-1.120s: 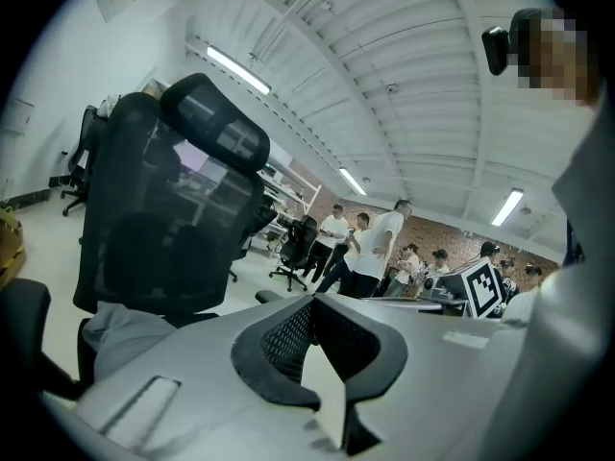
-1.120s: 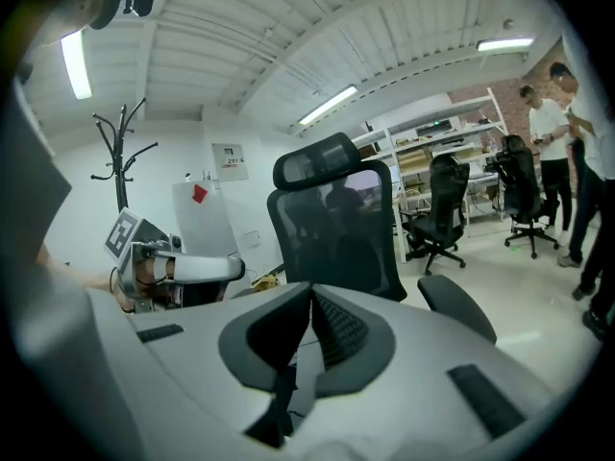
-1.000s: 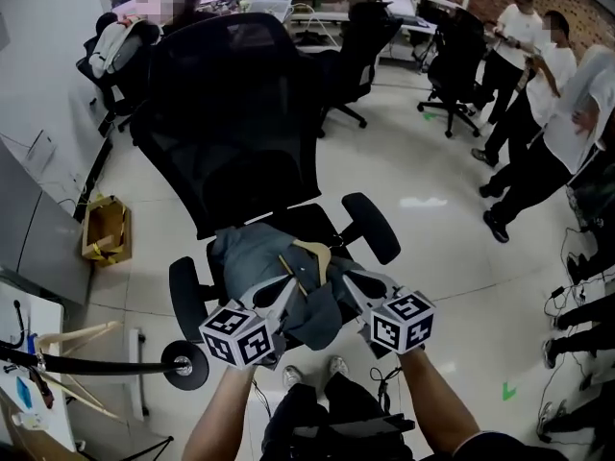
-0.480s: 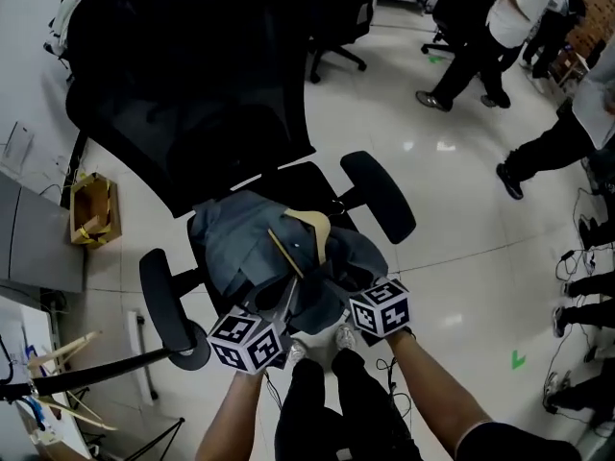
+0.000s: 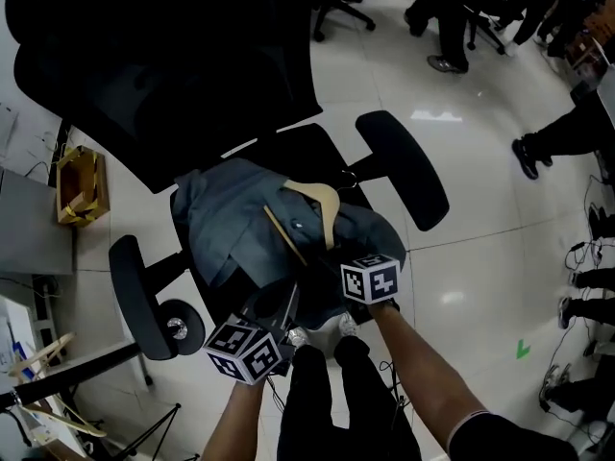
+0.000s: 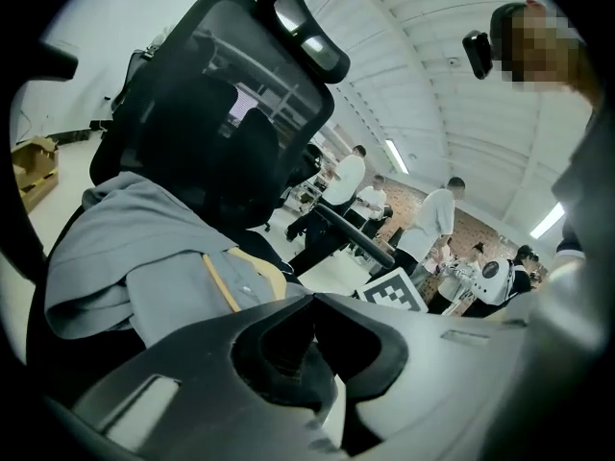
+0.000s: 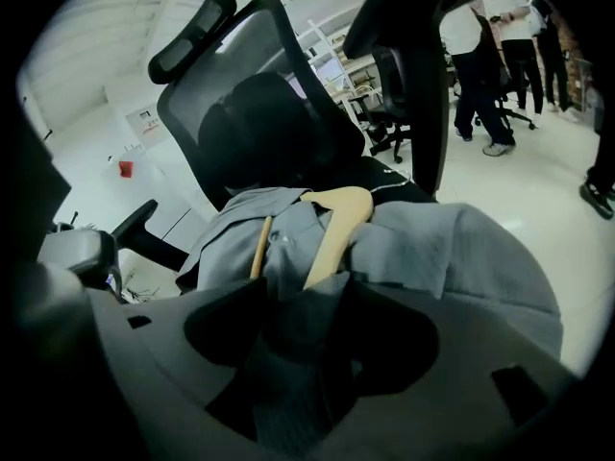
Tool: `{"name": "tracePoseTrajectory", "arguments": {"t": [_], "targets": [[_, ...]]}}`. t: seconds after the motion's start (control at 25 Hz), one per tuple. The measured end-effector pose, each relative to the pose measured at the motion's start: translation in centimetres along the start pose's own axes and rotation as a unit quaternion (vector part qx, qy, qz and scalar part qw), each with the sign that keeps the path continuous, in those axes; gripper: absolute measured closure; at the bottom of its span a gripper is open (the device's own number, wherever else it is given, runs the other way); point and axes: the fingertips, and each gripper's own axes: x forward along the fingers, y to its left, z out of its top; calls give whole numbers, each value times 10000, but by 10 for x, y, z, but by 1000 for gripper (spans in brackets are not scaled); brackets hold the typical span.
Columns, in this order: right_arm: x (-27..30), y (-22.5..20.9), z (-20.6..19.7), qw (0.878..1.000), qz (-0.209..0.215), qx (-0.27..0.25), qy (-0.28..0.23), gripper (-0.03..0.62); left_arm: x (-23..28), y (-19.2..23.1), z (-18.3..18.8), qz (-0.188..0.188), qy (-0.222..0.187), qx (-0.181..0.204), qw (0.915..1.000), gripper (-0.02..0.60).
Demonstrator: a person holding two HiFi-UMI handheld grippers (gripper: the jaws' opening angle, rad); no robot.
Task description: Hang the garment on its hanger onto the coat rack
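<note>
A grey garment [image 5: 235, 224] lies crumpled on the seat of a black office chair [image 5: 173, 56], with a wooden hanger [image 5: 322, 205] inside its collar. My right gripper [image 5: 338, 262] rests at the garment's near edge, just below the hanger. Its jaws are opening, with a fold of grey cloth [image 7: 288, 353] between them and the hanger [image 7: 336, 224] right ahead. My left gripper [image 5: 286, 303] sits beside it at the garment's lower hem. Its jaws [image 6: 309, 296] are shut tip to tip with nothing seen between them; the garment [image 6: 125, 248] lies beyond.
The chair's armrests [image 5: 404, 166] [image 5: 130, 286] flank the seat. A dark bar with wooden pegs [image 5: 67, 373] juts in at the lower left. A cardboard box [image 5: 79, 185] stands on the floor at the left. Several people [image 5: 461, 8] stand at the upper right.
The head view has swung down over the chair seat. Both grippers have moved forward onto the garment's near edge, the right one closer to the hanger.
</note>
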Motion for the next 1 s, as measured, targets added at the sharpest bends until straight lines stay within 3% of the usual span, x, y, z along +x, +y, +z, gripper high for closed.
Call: {"name": "tracePoseTrajectory", "arguments": {"t": [0.24, 0.4, 0.48, 0.6, 0.72, 1.0], "targets": [[24, 3, -1, 9989, 233, 357, 218, 353, -8, 4, -4, -16, -63, -135, 9999, 597], [33, -2, 0, 9991, 46, 207, 360, 386, -14, 5, -4, -12, -117, -179, 9998, 597], [32, -3, 0, 9992, -44, 131, 383, 435, -18, 7, -4, -6, -118, -196, 9997, 597], [21, -1, 10, 9997, -152, 149, 109, 477, -23, 9, -5, -7, -110, -209, 9997, 597], [4, 13, 27, 9995, -138, -156, -242, 548, -30, 9, 1, 0, -174, -203, 9996, 597], [-40, 45, 56, 9946, -49, -779, -684, 554, -42, -8, 20, -182, -316, -26, 9993, 597]]}}
